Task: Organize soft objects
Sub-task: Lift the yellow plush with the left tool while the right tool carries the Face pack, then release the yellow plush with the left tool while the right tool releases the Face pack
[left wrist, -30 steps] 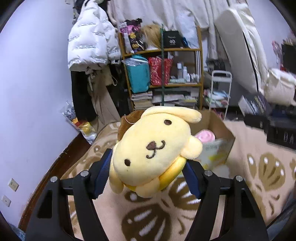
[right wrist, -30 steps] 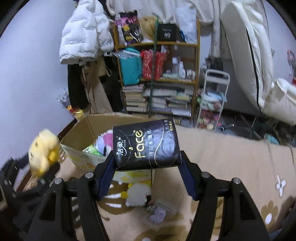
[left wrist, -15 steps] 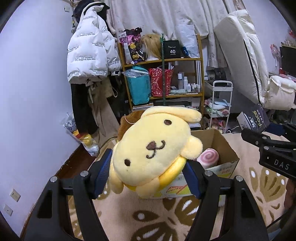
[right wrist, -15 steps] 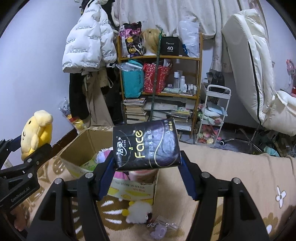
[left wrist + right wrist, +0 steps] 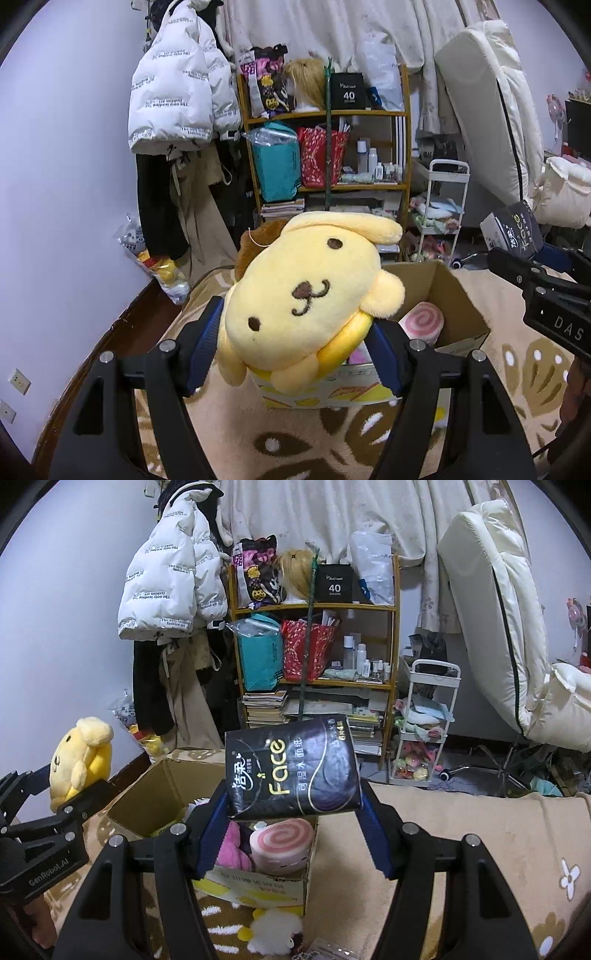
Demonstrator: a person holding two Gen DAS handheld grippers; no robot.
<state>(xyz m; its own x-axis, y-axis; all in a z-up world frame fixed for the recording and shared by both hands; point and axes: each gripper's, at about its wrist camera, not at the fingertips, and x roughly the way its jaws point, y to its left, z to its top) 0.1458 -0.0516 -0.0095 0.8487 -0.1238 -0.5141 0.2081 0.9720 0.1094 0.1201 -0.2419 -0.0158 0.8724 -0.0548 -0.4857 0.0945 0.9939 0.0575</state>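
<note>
Two soft items, both clamped, now nearer the cardboard box [image 5: 147, 797].
Left gripper [image 5: 295, 343] pinches the yellow plush [image 5: 306, 295]; right gripper [image 5: 291, 812] squeezes the tissue pack [image 5: 291, 768] over the box.

hidden: cardboard box [image 5: 458, 299] front behind yellow plush [image 5: 306, 302] | white plush [image 5: 273, 932] cut off

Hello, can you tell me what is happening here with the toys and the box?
A person is tidying soft things using a handheld claw in each hand. The left claw grips a yellow dog plush, and the right claw grips a black tissue pack. Both are held above an open cardboard box on the patterned rug. The box already holds a pink swirl roll plush and a pink fluffy item. A small white plush lies on the rug in front of it.
</note>
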